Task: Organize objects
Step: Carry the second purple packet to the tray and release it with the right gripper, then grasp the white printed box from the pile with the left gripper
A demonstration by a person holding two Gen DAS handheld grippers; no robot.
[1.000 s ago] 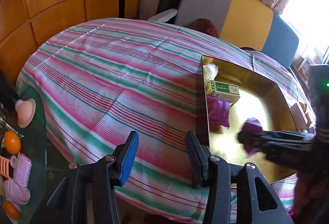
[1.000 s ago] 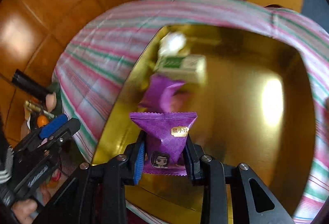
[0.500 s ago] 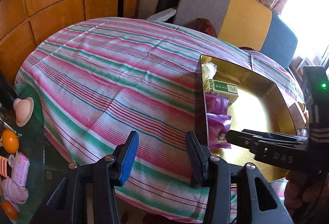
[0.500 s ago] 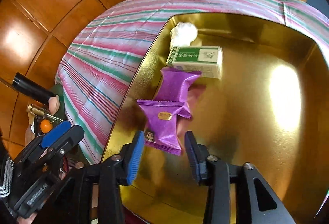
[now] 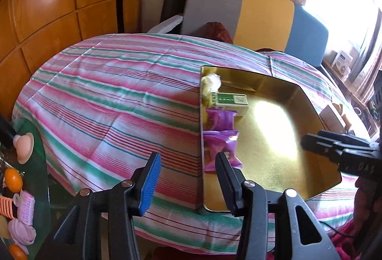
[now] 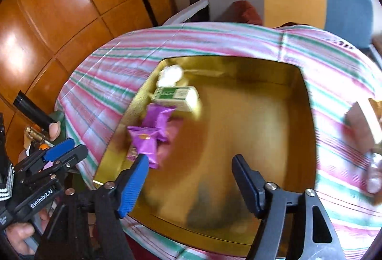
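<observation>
A gold tray (image 5: 274, 155) (image 6: 250, 128) lies on the striped cloth. Along its left wall lie a white wrapped sweet (image 5: 211, 81) (image 6: 170, 73), a green-and-white box (image 5: 230, 101) (image 6: 175, 95) and two purple packets, the far one (image 5: 220, 119) (image 6: 160, 118) and the near one (image 5: 220, 143) (image 6: 145, 140). My right gripper (image 6: 189, 161) (image 5: 310, 139) hovers over the tray's near part. Its jaws are opening with nothing between them, and the near packet lies just beyond its left finger. My left gripper (image 5: 188, 159) (image 6: 64, 150) stands open and empty over the cloth at the tray's left edge.
A glass side table (image 5: 40, 164) at the far left carries oranges (image 5: 13, 182), pink hair rollers and small pink items. A grey, yellow and blue sofa (image 5: 262, 14) stands behind the table, with wood panelling on the left. A small box (image 6: 360, 121) sits right of the tray.
The right gripper let go of the purple packet, which now lies in the tray against the other one. Its jaws spread and it drew back and up. The left gripper shifted slightly.
</observation>
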